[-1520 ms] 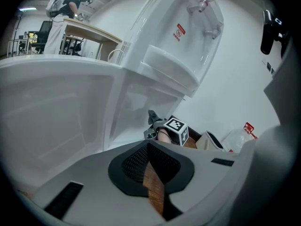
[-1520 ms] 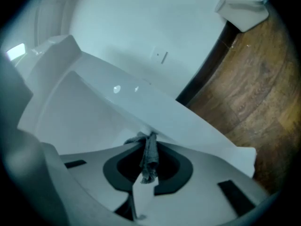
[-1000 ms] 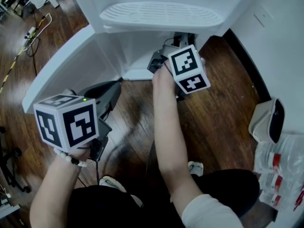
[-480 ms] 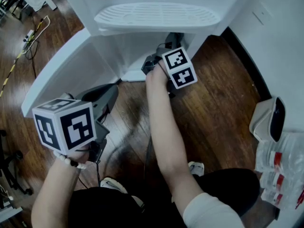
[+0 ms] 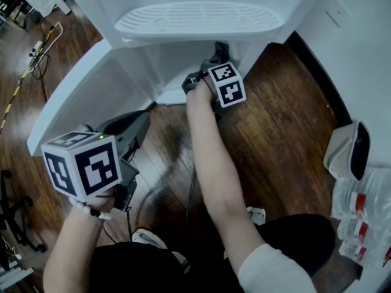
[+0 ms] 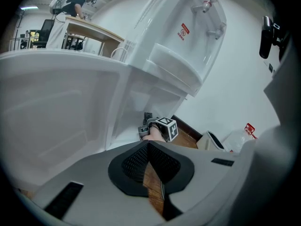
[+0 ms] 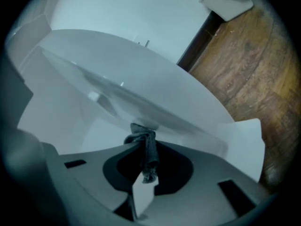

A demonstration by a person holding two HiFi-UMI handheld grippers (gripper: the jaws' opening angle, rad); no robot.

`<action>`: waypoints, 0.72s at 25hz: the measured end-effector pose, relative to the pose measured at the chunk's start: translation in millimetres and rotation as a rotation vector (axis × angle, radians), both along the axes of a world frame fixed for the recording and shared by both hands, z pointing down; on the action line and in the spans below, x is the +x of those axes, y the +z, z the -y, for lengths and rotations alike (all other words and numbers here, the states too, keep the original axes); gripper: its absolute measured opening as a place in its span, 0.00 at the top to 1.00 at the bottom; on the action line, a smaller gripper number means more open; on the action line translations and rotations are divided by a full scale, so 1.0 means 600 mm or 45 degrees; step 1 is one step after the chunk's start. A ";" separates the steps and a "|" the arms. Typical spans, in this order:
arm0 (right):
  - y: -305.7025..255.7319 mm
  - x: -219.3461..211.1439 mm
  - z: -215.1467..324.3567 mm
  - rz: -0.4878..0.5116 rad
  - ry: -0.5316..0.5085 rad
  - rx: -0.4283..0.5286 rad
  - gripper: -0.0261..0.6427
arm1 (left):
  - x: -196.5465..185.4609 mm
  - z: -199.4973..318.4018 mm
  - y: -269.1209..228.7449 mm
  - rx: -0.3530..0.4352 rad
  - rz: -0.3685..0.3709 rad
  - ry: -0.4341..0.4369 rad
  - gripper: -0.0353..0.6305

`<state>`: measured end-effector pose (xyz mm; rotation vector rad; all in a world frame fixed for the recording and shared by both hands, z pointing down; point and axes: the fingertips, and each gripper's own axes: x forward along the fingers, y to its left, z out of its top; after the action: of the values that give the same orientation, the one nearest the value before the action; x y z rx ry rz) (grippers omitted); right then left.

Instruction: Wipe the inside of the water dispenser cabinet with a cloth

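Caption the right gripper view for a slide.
Right hand-held gripper pinching a dark cloth in the open white water dispenser cabinet.

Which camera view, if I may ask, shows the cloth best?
The right gripper view: the cloth is pinched between the shut jaws of the right gripper. The head and left gripper views show that gripper but no cloth.

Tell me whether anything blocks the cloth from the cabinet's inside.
Nothing visible does. The door stands swung open, and the right gripper, shut on the cloth, holds it at the cabinet opening.
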<state>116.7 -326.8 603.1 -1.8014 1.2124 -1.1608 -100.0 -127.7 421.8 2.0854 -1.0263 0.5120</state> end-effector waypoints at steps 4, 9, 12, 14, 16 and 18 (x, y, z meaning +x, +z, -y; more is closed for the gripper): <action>0.042 -0.009 0.009 0.147 0.006 -0.035 0.89 | -0.003 0.001 0.003 -0.006 0.002 -0.003 0.95; 0.025 -0.007 0.026 0.114 -0.011 0.007 0.89 | -0.008 0.001 0.004 -0.007 0.002 -0.010 0.95; -0.031 -0.007 0.032 0.021 -0.030 0.099 0.89 | -0.007 0.002 0.002 -0.005 -0.004 -0.010 0.95; -0.080 -0.011 0.037 -0.036 -0.051 0.175 0.89 | -0.004 0.000 0.001 -0.004 -0.003 -0.002 0.95; -0.129 -0.012 0.040 -0.084 -0.058 0.254 0.89 | -0.002 0.000 -0.001 0.001 -0.004 0.001 0.95; -0.173 -0.012 0.037 -0.170 -0.077 0.318 0.89 | -0.003 0.000 -0.003 0.008 -0.006 -0.004 0.95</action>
<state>109.4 -349.3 499.3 -1.6837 1.4297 -0.8876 -102.1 -127.8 419.8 2.0891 -1.0294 0.5033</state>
